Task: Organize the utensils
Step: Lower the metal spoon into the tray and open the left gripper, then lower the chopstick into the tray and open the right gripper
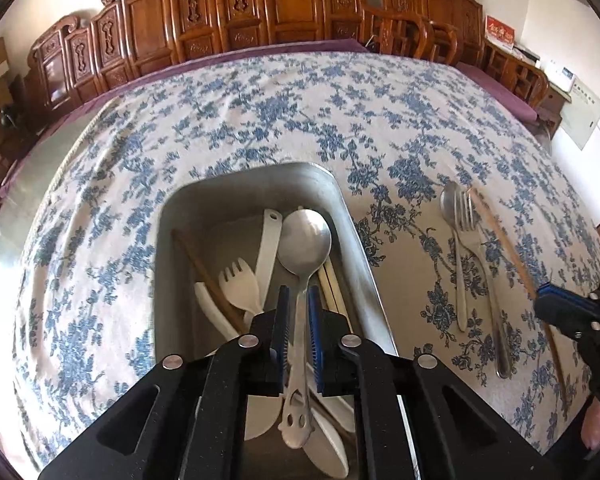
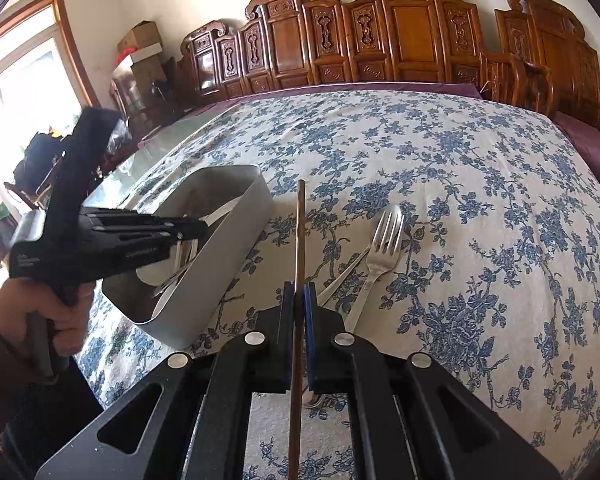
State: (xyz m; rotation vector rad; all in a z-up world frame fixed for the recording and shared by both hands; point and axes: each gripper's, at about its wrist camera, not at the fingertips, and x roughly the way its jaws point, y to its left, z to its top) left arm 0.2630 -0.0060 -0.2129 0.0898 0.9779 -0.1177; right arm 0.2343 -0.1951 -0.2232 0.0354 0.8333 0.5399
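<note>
My left gripper [image 1: 299, 304] hangs over the grey bin [image 1: 340, 192]. A metal spoon [image 1: 305, 240] stands between its blue pads, with a narrow gap showing on each side of the handle. The bin holds white plastic utensils [image 1: 240, 284], a brown chopstick [image 1: 204, 272] and pale chopsticks [image 1: 334, 292]. My right gripper [image 2: 299, 300] is shut on a brown chopstick [image 2: 299, 240]; it also shows in the left wrist view [image 1: 556, 300]. A metal spoon [image 1: 454, 240] and a metal fork [image 1: 482, 264] lie on the cloth; the fork also shows in the right wrist view [image 2: 380, 248].
The table wears a blue floral cloth [image 2: 460, 184]. Carved wooden chair backs [image 1: 236, 12] line the far edge. The bin [image 2: 236, 216] stands left of my right gripper, with the left gripper [image 2: 120, 232] over it.
</note>
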